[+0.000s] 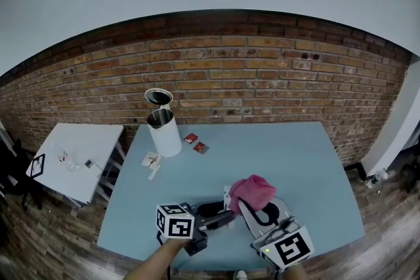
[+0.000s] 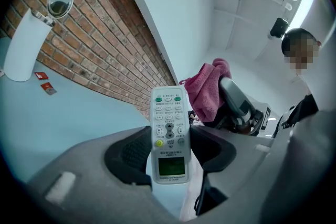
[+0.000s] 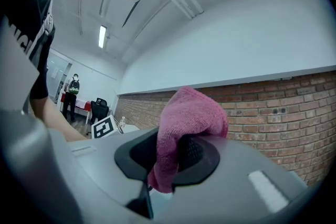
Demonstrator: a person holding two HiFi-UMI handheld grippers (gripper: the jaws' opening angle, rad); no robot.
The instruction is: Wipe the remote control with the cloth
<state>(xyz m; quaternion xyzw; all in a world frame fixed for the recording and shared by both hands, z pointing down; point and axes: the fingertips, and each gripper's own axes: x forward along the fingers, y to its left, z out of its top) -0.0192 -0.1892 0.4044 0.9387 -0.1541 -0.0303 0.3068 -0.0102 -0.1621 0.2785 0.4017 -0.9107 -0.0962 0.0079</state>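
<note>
Two grippers work above the near edge of the counter (image 1: pixel 315 160). The left gripper (image 2: pixel 169 153) clamps the remote control (image 2: pixel 169 128) across its width near the display end, keys up. The right gripper (image 3: pixel 173 157) pinches a fold of the pink cloth (image 3: pixel 185 118), bunched just beside the remote's far end. Firm wiping there could lever the remote askew or pull the cloth free.

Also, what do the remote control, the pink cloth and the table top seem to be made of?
The remote control looks like hard white plastic, smooth and slightly glossy, with small moulded buttons and a green screen. The pink cloth is a soft textile, perhaps microfibre: fuzzy surface, limp folds. The table top is smooth, matte, light blue; possibly laminate, I cannot tell.
</note>
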